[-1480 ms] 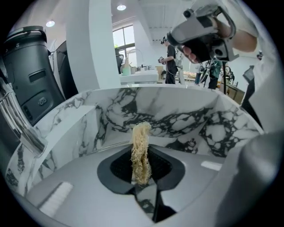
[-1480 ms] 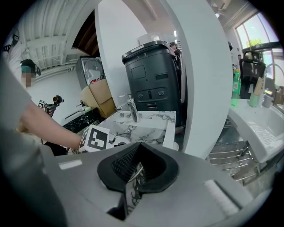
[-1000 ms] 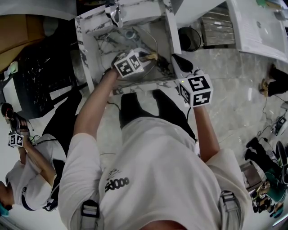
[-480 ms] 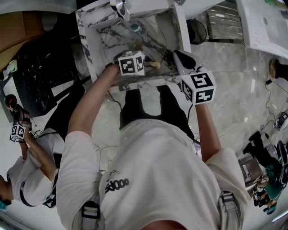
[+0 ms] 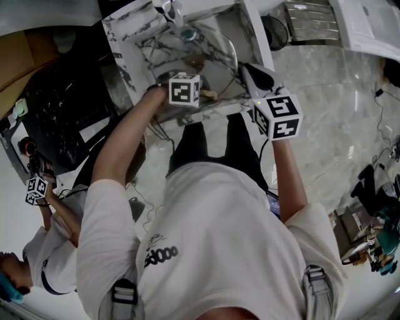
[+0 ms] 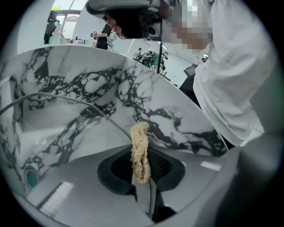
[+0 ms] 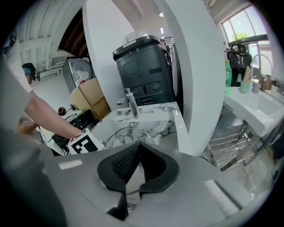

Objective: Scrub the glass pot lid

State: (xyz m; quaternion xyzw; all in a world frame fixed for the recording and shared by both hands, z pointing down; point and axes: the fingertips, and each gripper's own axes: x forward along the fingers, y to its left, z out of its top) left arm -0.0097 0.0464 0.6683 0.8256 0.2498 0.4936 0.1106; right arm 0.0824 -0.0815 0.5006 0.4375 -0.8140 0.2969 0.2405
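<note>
Lid (image 5: 209,50): glass with a thin metal rim. It stands tilted in the marble sink (image 5: 125,39), leaning toward the sink's right edge, below the tap (image 5: 166,11).
Right tongs (image 7: 138,150): closed narrow on the lid's rim at its near right edge, judging by the rim line that runs between the pads. They seem to prop the lid up.
Left tongs (image 6: 143,182): shut on a scrubber (image 6: 140,150), a beige fibrous wad that sticks out past the tips. It is close to the glass by the sink's front edge; whether it touches cannot be told.
Weight: probably moderate. A single grip at the rim carries it off-centre, so it may swing.
Stiffness: the lid is rigid, with no give. The scrubber is soft and should flatten under pressure.
Slip: the glass is smooth and likely slick if wet. The rim could pivot or slide in narrow pads.
Fragility: breakable; a knock on the marble wall or the tap could chip it.
Hold: the rim is a fair place. A knob might be steadier, but none can be placed surely in these views.
Scrubbing: light strokes near the held side seem wise, so the lid is not levered out of the grip.
</note>
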